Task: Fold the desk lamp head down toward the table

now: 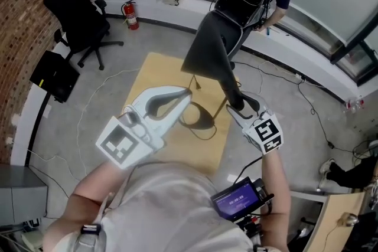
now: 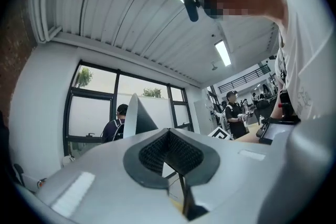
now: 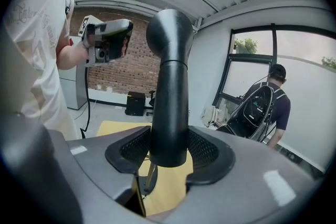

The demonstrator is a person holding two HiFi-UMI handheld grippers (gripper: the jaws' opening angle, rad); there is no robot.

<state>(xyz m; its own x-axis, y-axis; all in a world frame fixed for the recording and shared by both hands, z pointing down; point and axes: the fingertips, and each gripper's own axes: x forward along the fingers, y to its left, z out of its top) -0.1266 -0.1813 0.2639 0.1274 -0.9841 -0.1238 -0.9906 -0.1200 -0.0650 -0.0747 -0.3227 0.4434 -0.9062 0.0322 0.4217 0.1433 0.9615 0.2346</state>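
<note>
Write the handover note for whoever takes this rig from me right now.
Left tongs: shut, empty, up in the air to the left of the lamp, touching nothing.
Right tongs: closed on the narrow end of the black lamp head.
Lamp: its base stands on the yellow table, and the head is raised above it.
Done: grip on the head taken.
Left: swing the head down toward the table. The free left tongs could probably steady the base if it starts to lift.
</note>
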